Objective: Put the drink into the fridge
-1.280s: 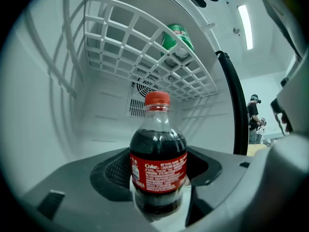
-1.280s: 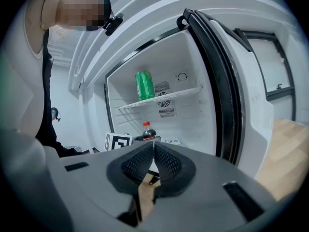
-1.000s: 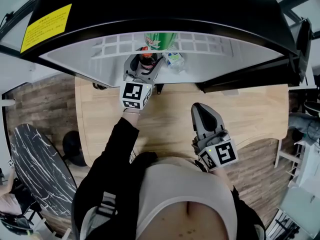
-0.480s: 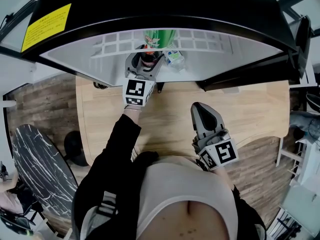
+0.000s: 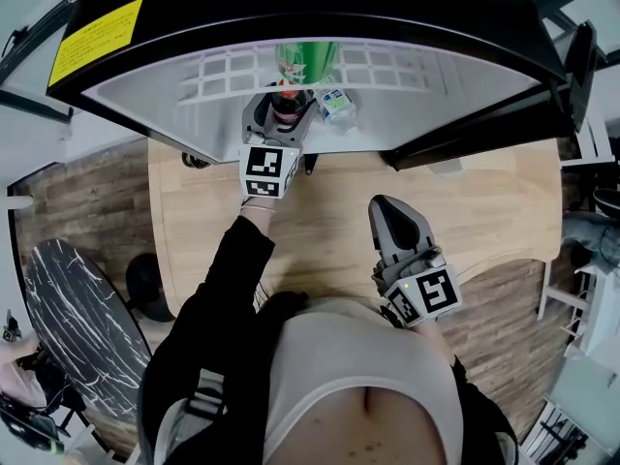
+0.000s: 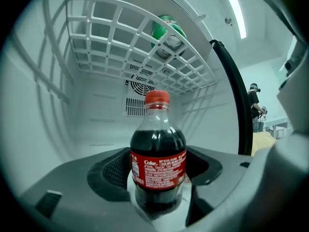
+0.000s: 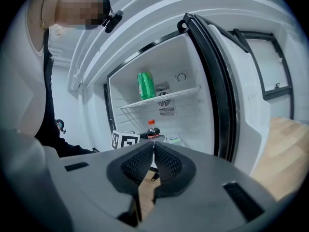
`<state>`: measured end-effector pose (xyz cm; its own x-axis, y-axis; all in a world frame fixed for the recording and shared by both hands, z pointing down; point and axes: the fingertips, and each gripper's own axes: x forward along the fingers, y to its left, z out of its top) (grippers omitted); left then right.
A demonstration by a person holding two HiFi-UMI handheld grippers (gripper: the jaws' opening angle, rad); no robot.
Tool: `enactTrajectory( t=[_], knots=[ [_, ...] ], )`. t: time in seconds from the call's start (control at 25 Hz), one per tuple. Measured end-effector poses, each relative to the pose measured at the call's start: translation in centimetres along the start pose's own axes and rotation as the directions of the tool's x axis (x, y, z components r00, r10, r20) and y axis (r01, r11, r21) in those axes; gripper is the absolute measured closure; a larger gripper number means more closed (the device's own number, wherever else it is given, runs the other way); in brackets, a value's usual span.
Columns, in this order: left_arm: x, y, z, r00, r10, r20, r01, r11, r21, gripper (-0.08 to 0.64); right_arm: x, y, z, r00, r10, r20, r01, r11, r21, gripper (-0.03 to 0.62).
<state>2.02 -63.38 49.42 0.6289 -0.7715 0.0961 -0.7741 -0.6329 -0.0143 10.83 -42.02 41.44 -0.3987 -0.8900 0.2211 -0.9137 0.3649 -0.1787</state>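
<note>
At top centre, the left gripper (image 5: 279,114), clamped on the cola (image 6: 158,161), has edged deeper into the fridge (image 5: 291,8); set-down looks near. Right gripper (image 5: 392,223) stays closed, empty.

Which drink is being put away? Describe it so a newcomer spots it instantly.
Look inside the open white fridge, below its wire shelf. There the left gripper holds a dark cola bottle with red cap and red label, unlike the green bottle on the shelf above.
</note>
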Motion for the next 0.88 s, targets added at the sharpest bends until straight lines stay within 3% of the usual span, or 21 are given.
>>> enactTrajectory(
  t=[0.36,0.88],
  knots=[
    [-3.2,-0.5,0.6,0.999,0.043,0.003,-0.043,0.999,0.013,0.239,-0.9,0.7,0.0,1.000,0.007,0.018,-0.007,1.000,-0.001,0.563],
    [-10.8,-3.0,4.2,0.995,0.091,0.045,-0.089,0.995,-0.048,0.239,-1.9,3.6,1.0,0.992,0.088,0.090,-0.088,0.996,-0.006,0.563]
  ],
)
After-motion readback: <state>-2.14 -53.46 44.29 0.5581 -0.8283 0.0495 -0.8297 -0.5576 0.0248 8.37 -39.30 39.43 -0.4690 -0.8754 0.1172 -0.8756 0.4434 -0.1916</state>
